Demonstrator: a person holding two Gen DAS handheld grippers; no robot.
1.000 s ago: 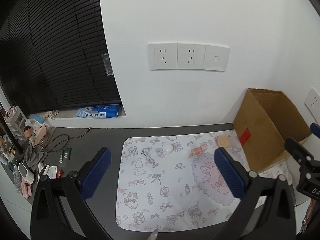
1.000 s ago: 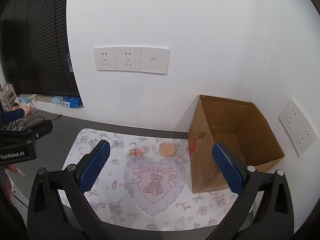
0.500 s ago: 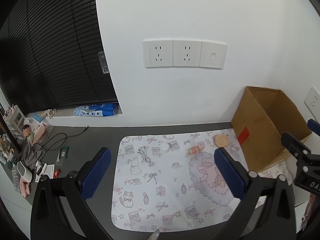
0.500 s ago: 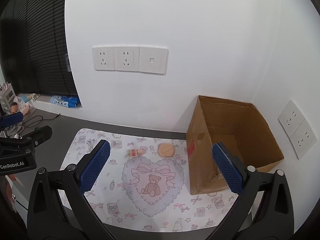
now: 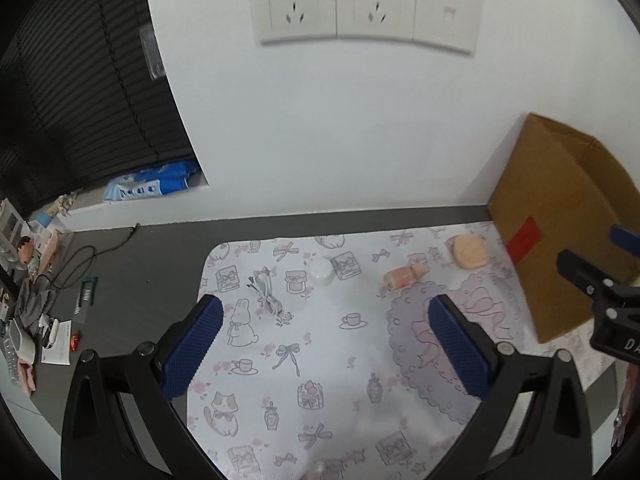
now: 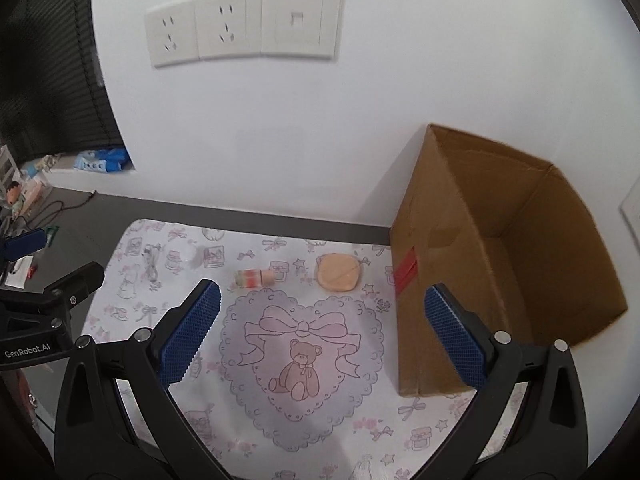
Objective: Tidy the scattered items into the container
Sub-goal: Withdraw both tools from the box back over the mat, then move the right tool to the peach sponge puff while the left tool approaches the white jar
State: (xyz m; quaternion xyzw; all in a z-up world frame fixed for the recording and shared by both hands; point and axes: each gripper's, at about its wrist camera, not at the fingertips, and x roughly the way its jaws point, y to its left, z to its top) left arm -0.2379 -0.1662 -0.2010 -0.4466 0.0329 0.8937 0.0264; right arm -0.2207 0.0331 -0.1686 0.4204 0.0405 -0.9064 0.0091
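Observation:
Several small items lie along the far part of a patterned mat [image 5: 320, 344]: a white round lid [image 5: 321, 270], a grey coiled cable [image 5: 266, 292], a small orange bottle [image 5: 404, 275] on its side and a peach puff [image 5: 467, 252]. An open cardboard box [image 6: 500, 264] stands at the mat's right end. My left gripper [image 5: 324, 344] is open above the mat's middle, nothing between its fingers. My right gripper [image 6: 320, 336] is open too, above the bear heart print, with the bottle [image 6: 254, 278] and puff [image 6: 338, 276] beyond it.
A white wall with sockets [image 5: 360, 8] rises right behind the mat. Dark blinds [image 5: 80, 92], a blue packet [image 5: 148, 186], cables and small clutter [image 5: 36, 300] fill the left of the dark table. The other gripper's body shows at each view's side edge.
Both grippers have moved forward and lower toward the mat, so the items and the box look larger. Both stay open and hold nothing.

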